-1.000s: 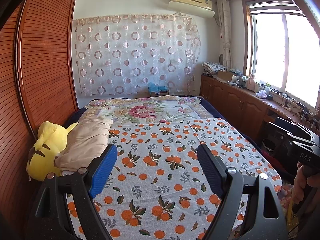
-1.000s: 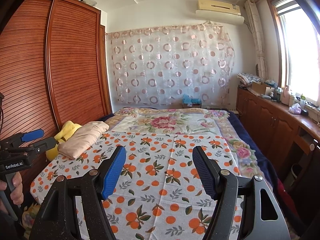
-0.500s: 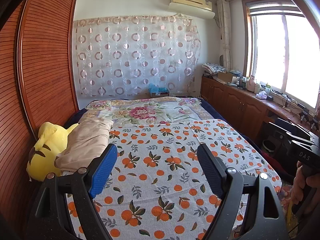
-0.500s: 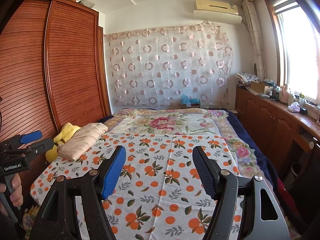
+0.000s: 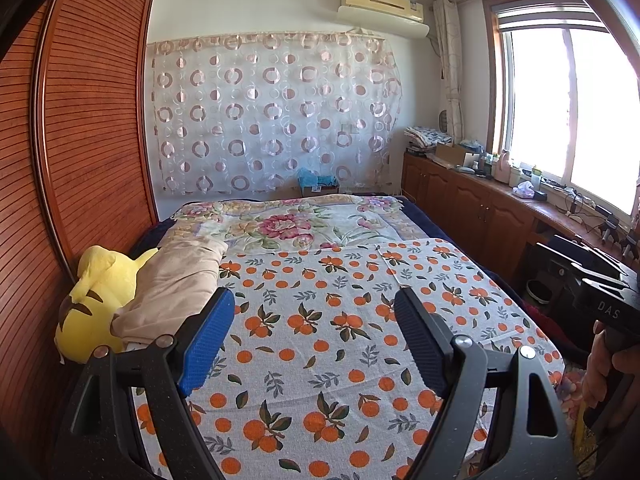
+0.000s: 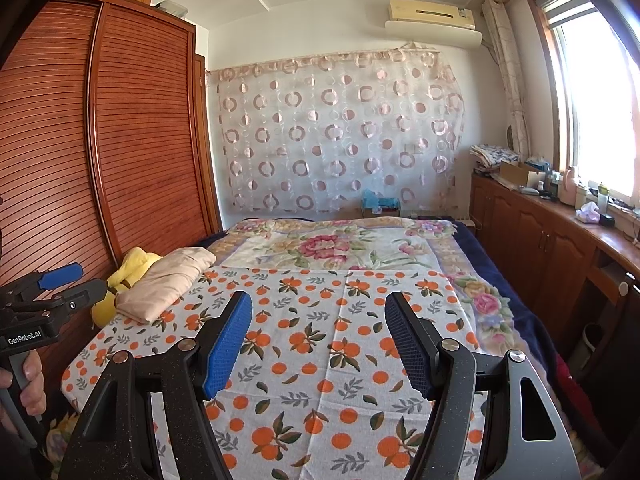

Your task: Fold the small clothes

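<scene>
Nothing has moved since the earlier frames. Both the left gripper point(image 5: 314, 338) and right gripper point(image 6: 318, 340) hover with jaws spread and empty. Beige cloth point(image 5: 172, 284) lies upper left of both, well apart, on the bed point(image 5: 320, 344).

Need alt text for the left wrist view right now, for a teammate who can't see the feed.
The left hand-held gripper hangs open and empty above an orange-print sheet spread flat on a bed. A folded beige cloth lies at the sheet's left edge against a yellow plush toy, and the right hand-held gripper's body shows at the right edge.

Yellow plush toy point(image 5: 96, 296) against the wardrobe point(image 5: 88, 152) — air conditioner point(image 5: 382, 0) above.
</scene>
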A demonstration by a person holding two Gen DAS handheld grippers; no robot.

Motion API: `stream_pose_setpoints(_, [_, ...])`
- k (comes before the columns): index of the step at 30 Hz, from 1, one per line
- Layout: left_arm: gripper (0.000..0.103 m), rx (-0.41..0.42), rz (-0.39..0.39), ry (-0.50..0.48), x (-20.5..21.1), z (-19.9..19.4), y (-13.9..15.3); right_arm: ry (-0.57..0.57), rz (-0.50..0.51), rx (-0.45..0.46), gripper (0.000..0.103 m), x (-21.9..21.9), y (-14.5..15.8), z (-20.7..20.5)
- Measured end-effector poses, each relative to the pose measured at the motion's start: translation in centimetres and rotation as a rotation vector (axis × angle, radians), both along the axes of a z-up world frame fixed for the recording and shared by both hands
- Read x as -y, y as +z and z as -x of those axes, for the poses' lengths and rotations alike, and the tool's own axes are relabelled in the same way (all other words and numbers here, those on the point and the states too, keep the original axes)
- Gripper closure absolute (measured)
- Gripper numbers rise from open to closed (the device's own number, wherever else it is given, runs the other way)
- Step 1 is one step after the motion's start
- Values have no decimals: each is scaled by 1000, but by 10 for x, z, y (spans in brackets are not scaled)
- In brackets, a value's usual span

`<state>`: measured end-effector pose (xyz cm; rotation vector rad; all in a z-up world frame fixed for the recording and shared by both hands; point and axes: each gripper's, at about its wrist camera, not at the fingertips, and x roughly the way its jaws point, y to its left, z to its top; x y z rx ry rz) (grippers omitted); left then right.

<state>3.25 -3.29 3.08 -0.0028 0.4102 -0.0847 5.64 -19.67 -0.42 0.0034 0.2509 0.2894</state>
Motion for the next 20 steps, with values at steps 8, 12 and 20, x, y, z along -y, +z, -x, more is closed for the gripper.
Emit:
stream_pose_setpoints(8, [21,1,1,0,0,0,-1,-3,-3,2,32,0,0,0])
stream_pose_setpoints(12, [21,1,1,0,0,1,-1,-3,-4,2,32,0,0,0])
stream_pose_setpoints(20, [21,2,1,0,0,1,-2,-5,-7,1,32,-1,0,1])
